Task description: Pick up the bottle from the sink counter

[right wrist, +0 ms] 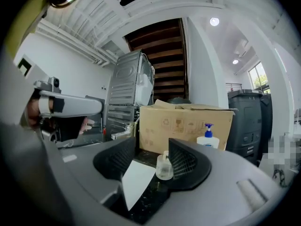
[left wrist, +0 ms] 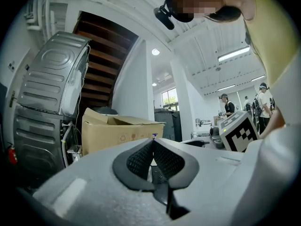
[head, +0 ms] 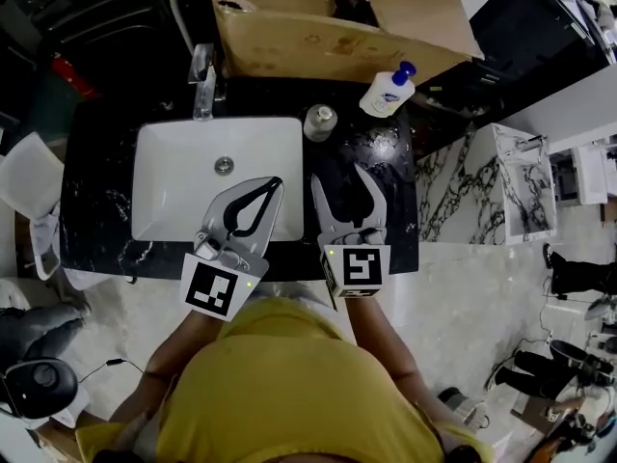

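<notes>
In the head view the small clear bottle point(head: 320, 122) stands at upper centre on the black worktop point(head: 397, 191), just right of the white basin point(head: 183, 177) and clear ahead of the right gripper point(head: 339, 176); its jaws are released and empty; the right gripper view frames the bottle in their gap; the left gripper view misses it, showing the left gripper point(left wrist: 153, 140) clenched on nothing.
</notes>
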{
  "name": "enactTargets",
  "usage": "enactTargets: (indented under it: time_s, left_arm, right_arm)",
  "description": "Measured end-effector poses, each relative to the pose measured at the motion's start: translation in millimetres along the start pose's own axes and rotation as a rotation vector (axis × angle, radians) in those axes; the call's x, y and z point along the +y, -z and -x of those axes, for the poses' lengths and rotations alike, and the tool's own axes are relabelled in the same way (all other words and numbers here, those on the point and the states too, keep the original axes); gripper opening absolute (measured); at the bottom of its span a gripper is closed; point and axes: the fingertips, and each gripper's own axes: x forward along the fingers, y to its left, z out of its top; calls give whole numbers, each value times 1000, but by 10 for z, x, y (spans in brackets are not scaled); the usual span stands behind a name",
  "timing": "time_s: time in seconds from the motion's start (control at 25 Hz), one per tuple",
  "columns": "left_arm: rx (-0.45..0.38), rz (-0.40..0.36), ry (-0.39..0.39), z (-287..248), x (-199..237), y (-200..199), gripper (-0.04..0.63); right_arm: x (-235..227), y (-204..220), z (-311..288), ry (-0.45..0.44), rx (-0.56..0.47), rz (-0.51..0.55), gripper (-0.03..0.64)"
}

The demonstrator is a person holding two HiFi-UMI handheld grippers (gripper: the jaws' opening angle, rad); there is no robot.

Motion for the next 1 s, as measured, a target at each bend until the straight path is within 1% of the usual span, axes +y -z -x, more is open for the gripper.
enactTargets:
  time_s: [0.2,0.32,0.6,0.72,0.88,1.0]
  left_arm:
    - [26,1,19,-117,114,72,6]
    - [43,17,32,-189,144,147,6]
    - [68,35,39,-427,284,325,6]
    - [96,39,49,-539,318,444,6]
    - [133,52,52,-686,377,615,6]
    - [159,62,51,-789,414,747,6]
  right_arm:
    - [-76,123,-238,12,29,-2,229]
    - [-134,252,-372,28,52,-3,235]
    - [-250,606,-728,31,135,8,253]
    - [-271,744,-876,22,167,17,261]
    - [-308,961,-1059,11,219,-5,279]
    - [-377,1074,-1176,20,249,-18,290]
